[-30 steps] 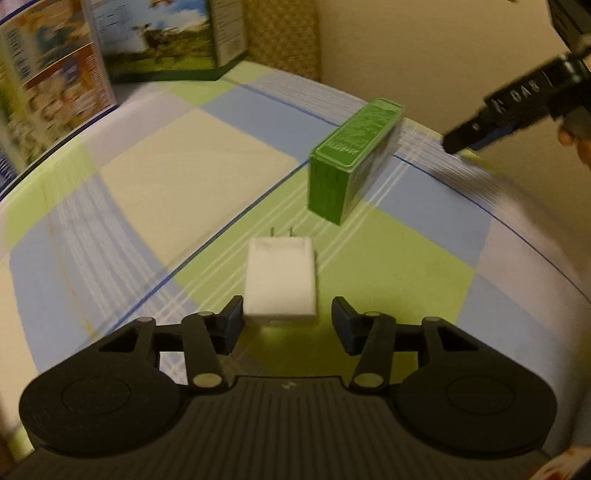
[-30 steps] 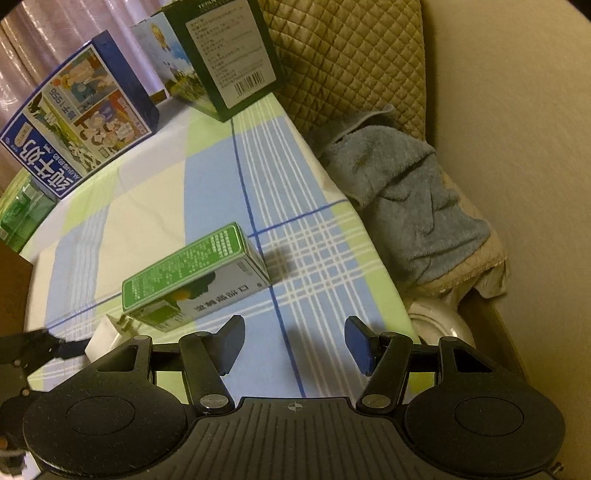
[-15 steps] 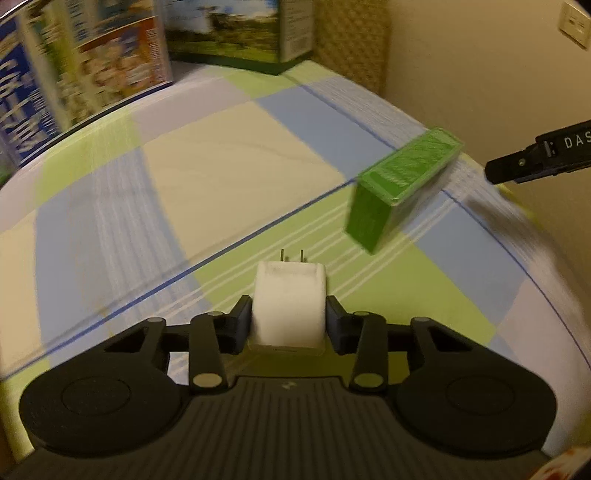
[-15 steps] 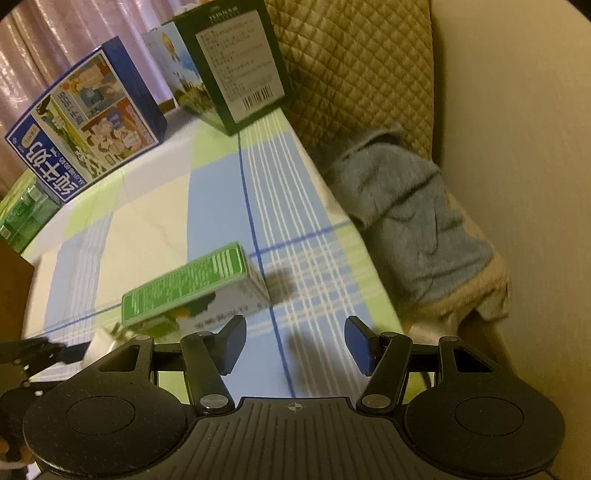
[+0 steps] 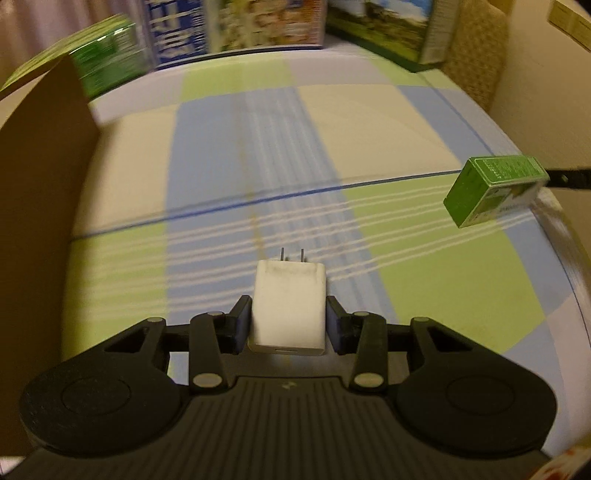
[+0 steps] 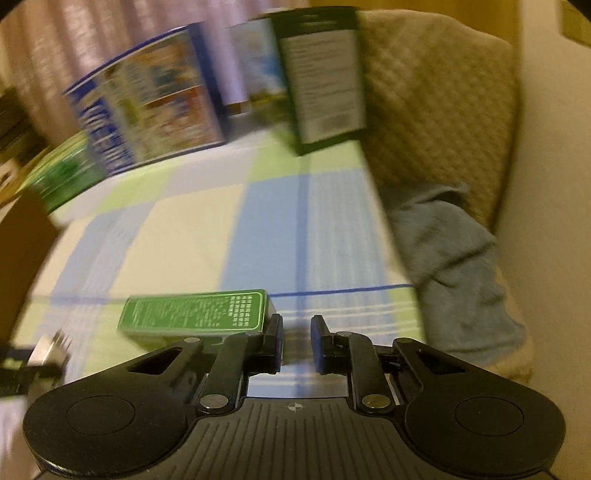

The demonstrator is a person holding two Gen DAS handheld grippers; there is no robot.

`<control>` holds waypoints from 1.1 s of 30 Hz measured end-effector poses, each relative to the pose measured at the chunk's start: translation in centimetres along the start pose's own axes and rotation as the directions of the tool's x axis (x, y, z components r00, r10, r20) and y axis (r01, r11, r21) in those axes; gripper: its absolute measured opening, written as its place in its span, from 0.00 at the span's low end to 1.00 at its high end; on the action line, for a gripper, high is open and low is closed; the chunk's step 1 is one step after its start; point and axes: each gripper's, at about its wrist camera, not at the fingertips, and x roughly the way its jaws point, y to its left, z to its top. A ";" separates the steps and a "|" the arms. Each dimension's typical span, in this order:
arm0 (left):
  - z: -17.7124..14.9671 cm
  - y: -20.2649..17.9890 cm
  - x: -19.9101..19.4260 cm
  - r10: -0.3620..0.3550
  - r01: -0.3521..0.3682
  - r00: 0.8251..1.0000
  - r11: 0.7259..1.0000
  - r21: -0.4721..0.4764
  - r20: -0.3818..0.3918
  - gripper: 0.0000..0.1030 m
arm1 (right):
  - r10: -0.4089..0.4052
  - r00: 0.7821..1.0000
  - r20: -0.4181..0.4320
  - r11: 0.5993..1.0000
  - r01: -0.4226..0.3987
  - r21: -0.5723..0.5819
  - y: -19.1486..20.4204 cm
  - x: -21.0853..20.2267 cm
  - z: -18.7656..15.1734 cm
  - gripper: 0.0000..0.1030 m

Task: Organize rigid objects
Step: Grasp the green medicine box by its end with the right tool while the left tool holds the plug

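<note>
The charger [image 5: 289,308] is sitting between the left gripper [image 5: 289,325]'s fingers, prongs pointing to twelve o'clock, above the tablecloth [image 5: 258,147]. The small box [image 5: 495,190] is lying at two o'clock from it. Large cartons [image 5: 236,26] are standing along the far edge at twelve; a cardboard wall [image 5: 40,192] is rising at nine.

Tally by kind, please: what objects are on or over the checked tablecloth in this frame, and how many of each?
White charger, held in the left gripper: 1
Small green box: 1
Large printed cartons: 3
Brown cardboard box: 1
Total: 6
</note>
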 end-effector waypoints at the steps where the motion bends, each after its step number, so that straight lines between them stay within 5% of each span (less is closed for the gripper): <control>1: -0.1 0.3 -0.1 0.007 -0.007 1.000 1.000 -0.017 -0.002 0.36 | 0.027 1.000 -0.006 1.000 -0.027 -0.006 0.6 -0.1 -0.1 0.14; 9: -0.5 1.9 -0.6 0.045 -0.047 0.999 0.992 -0.121 -0.016 0.36 | 0.219 0.967 -0.126 0.967 -0.233 -0.104 7.7 0.5 -1.0 0.14; 12: -0.8 2.3 -0.8 0.055 -0.057 0.998 0.989 -0.140 -0.017 0.36 | 0.206 0.966 -0.157 0.962 -0.229 -0.147 9.1 0.6 -0.7 0.15; 14: -0.9 2.5 -0.9 0.063 -0.065 0.998 0.987 -0.147 -0.019 0.36 | 0.190 0.969 -0.157 0.962 -0.216 -0.166 9.4 0.5 -0.3 0.20; 16: -1.0 2.8 -1.0 0.067 -0.070 0.998 0.985 -0.156 -0.020 0.36 | 0.201 0.968 -0.153 0.958 -0.227 -0.178 9.7 0.3 0.1 0.38; 19: -1.1 2.9 -1.1 0.074 -0.076 0.997 0.984 -0.161 -0.021 0.36 | 0.212 0.967 -0.141 0.948 -0.239 -0.211 10.5 0.4 0.6 0.49; 26: -0.8 2.7 -1.0 0.091 -0.095 0.995 0.983 -0.160 -0.033 0.36 | 0.167 0.968 -0.186 0.929 -0.218 -0.300 13.9 3.8 0.7 0.48; 33: -1.0 2.7 -1.1 0.093 -0.098 0.995 0.981 -0.166 -0.035 0.36 | 0.134 0.967 -0.215 0.923 -0.201 -0.328 15.1 3.9 0.1 0.27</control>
